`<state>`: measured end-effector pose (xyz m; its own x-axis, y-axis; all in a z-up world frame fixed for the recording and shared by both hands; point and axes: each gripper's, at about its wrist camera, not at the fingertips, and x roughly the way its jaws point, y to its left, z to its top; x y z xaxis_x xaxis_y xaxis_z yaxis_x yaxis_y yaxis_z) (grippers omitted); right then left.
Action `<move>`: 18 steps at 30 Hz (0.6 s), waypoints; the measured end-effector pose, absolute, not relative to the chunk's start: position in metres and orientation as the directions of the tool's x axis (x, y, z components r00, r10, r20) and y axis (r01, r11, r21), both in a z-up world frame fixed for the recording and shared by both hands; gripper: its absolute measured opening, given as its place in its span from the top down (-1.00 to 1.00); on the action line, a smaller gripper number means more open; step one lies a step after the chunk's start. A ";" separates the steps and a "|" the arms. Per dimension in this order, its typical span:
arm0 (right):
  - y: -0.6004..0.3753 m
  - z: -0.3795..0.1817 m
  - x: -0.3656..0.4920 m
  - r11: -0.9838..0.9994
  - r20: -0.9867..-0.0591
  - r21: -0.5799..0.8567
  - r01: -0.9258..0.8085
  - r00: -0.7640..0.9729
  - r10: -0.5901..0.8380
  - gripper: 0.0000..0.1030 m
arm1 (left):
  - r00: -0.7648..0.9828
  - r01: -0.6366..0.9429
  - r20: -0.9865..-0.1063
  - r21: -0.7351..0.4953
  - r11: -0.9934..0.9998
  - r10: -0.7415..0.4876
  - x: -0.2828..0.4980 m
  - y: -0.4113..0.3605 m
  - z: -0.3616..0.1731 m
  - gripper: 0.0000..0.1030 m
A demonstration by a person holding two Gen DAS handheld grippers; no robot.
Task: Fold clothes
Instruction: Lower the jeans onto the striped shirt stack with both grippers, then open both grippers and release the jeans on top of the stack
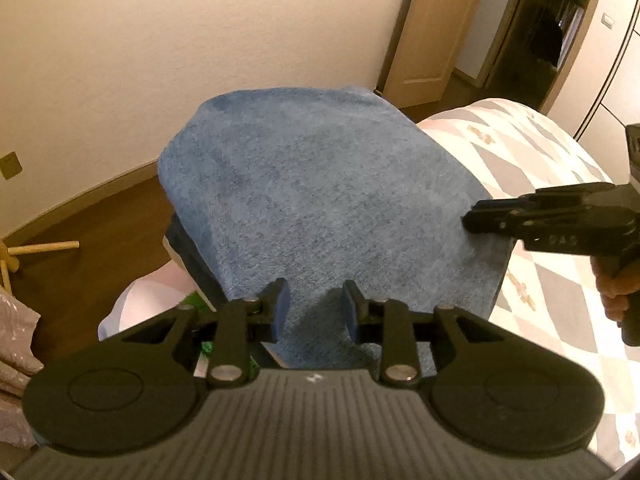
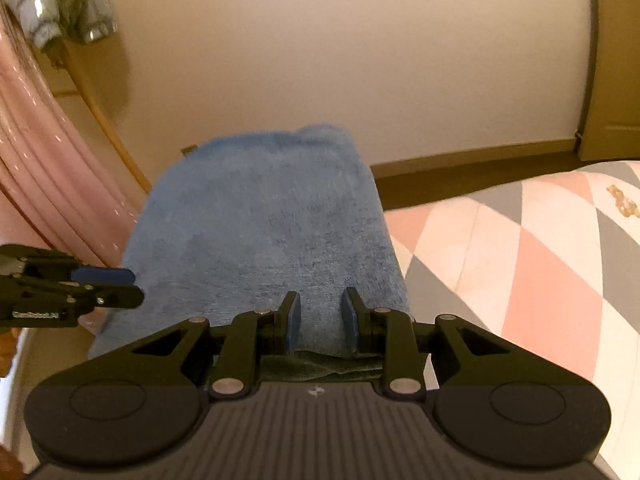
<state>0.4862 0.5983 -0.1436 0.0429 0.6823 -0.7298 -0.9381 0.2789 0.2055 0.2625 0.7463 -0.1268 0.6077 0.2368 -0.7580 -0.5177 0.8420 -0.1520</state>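
Observation:
A blue denim garment (image 1: pixel 320 184) is stretched out ahead of both grippers, above a bed with a pink, grey and white patterned cover (image 1: pixel 540 152). My left gripper (image 1: pixel 316 308) has the garment's near edge running between its blue pads and is shut on it. In the right wrist view the same denim (image 2: pixel 260 232) runs forward from my right gripper (image 2: pixel 320 316), whose pads are shut on a folded edge. The right gripper (image 1: pixel 470 220) shows from the side at the garment's right edge, with a hand (image 1: pixel 612 292) on its handle. The left gripper (image 2: pixel 134 286) is at the denim's left edge.
The bed cover (image 2: pixel 520 260) spreads to the right. A brown wooden floor (image 1: pixel 120 208) and a pale wall lie beyond. A wooden door (image 1: pixel 428 28) stands at the back right. Wooden sticks (image 1: pixel 44 248) lie on the floor at left. A pink curtain (image 2: pixel 48 184) hangs at left.

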 end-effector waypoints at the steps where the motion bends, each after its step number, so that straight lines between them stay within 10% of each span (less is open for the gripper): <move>1: 0.602 -0.144 0.483 0.273 -0.732 0.184 -0.944 0.054 0.679 0.45 | 0.610 -0.515 -0.756 -0.150 0.844 0.238 0.263 0.747 -0.128 0.48; 18: 0.564 -0.091 0.434 0.496 -0.677 0.343 -0.798 0.156 0.719 0.10 | 0.603 -0.540 -0.757 -0.155 0.827 0.252 0.223 0.729 -0.055 0.20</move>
<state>0.4339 0.5642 -0.0915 0.1559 0.7188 -0.6775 -0.7978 0.4960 0.3427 0.2235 0.7294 -0.0550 0.6029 0.2517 -0.7570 -0.5398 0.8274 -0.1549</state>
